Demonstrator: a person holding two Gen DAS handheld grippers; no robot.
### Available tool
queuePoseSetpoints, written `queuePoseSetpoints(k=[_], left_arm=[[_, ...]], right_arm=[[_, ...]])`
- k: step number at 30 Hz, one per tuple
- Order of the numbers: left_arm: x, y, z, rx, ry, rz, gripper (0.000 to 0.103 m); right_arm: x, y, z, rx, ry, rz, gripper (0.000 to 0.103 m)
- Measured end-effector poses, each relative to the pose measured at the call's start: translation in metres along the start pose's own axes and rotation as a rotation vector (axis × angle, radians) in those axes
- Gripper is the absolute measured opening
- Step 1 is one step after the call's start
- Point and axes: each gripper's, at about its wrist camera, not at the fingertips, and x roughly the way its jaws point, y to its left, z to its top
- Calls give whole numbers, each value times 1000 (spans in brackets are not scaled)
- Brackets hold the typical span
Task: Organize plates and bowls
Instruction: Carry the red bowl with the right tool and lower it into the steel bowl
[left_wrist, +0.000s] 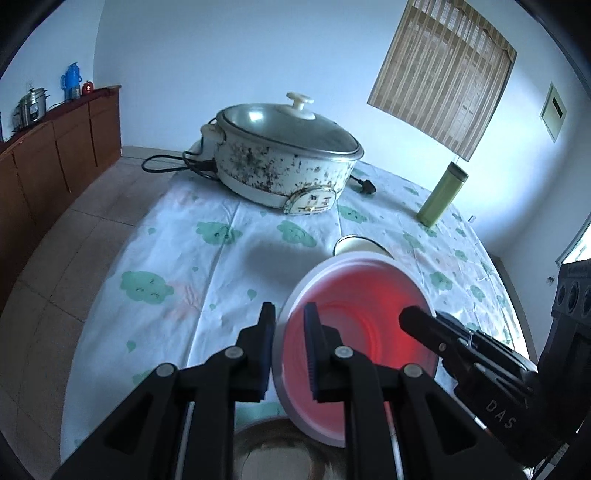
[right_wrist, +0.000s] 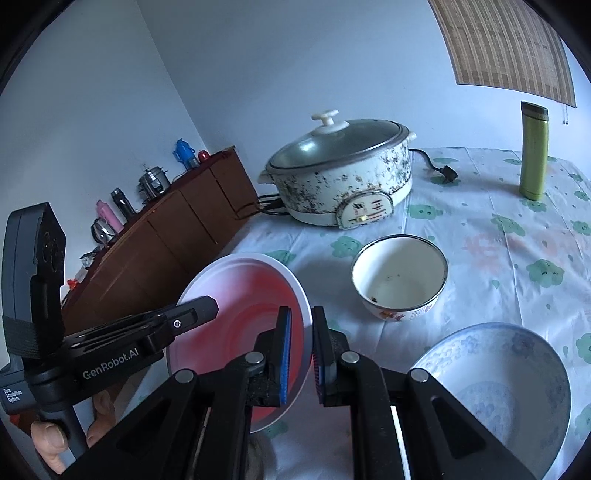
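A red plate with a white rim (left_wrist: 354, 325) hangs tilted above the table, held from both sides. My left gripper (left_wrist: 290, 317) is shut on the plate's left rim, one pad on each face. My right gripper (right_wrist: 301, 321) is shut on the opposite rim of the same plate (right_wrist: 240, 317). Each gripper also shows in the other's view: the right gripper (left_wrist: 412, 317) reaches in at the plate's right edge and the left gripper (right_wrist: 201, 306) at its left edge. A white enamel bowl (right_wrist: 400, 277) stands upright on the cloth just beyond the plate. A blue-patterned bowl (right_wrist: 498, 387) sits near right.
A speckled electric pot (right_wrist: 343, 177) with a glass lid and its black cord stand at the far side of the table (left_wrist: 177, 266). A green flask (right_wrist: 533, 147) stands far right. A blurred round dish (left_wrist: 280, 454) lies under the plate. A wooden sideboard (left_wrist: 55, 155) lines the left wall.
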Motion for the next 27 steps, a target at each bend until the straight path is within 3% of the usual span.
queuePoseSetpoints(k=[12, 27], left_arm=[[-50, 11, -38, 11, 6, 98, 14], [-21, 23, -86, -22, 124, 175, 16]], right_arm=[[-33, 39, -36, -16, 7, 60, 12], [-25, 44, -81, -27, 88, 35, 12]])
